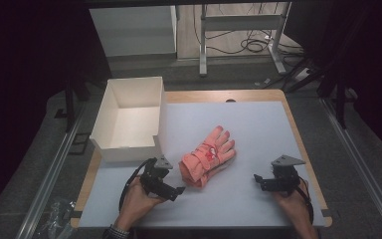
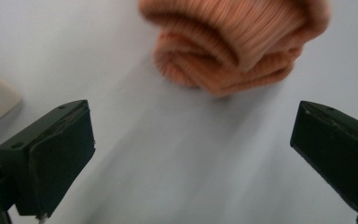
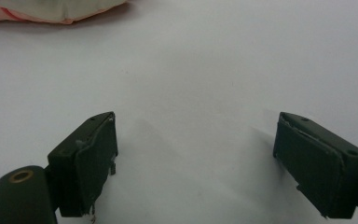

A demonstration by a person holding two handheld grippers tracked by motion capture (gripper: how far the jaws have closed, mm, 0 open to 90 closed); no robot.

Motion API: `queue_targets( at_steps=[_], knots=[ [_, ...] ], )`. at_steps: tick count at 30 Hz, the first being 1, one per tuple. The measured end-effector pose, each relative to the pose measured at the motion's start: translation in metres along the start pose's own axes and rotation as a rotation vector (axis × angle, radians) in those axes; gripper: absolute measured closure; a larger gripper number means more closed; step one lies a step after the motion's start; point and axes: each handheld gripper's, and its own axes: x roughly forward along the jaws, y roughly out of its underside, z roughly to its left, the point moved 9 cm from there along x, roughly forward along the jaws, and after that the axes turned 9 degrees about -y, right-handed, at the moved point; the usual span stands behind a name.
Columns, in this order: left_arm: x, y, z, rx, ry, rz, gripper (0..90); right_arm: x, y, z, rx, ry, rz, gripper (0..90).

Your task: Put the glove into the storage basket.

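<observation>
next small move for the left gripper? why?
Probably ease the left gripper forward onto the ribbed cuff of the pink glove. Its jaws stand wide open, aimed at the cuff, with bare table between. The right gripper is open too, farther off. The white box sits beside the glove.

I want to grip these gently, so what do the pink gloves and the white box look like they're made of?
Pink gloves: soft knitted fabric, probably wool or acrylic; the left gripper view shows ribbed cuffs. White box: looks like matte cardboard or thin board, with flat thin walls and sharp folded corners; which one is unclear.
</observation>
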Motion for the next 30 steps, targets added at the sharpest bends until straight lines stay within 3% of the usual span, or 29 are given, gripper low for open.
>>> queue_targets(
  at_steps=[6, 17, 23, 30],
  knots=[
    [-0.008, -0.021, -0.005, 0.008, 0.029, -0.003, 0.0, 0.000, 0.000, 0.000, 0.000, 0.001, 0.000, 13.8],
    [-0.009, -0.062, -0.005, 0.046, 0.020, 0.016, 0.0, 0.000, 0.000, 0.000, 0.000, 0.001, 0.000, 13.8],
    [0.005, -0.082, -0.006, 0.054, 0.021, 0.048, 0.0, 0.000, 0.000, 0.000, 0.002, 0.001, 0.000, 13.8],
    [0.029, -0.087, -0.013, 0.055, 0.040, 0.089, 0.0, 0.000, 0.000, 0.000, 0.000, 0.001, -0.001, 13.8]
  ],
)
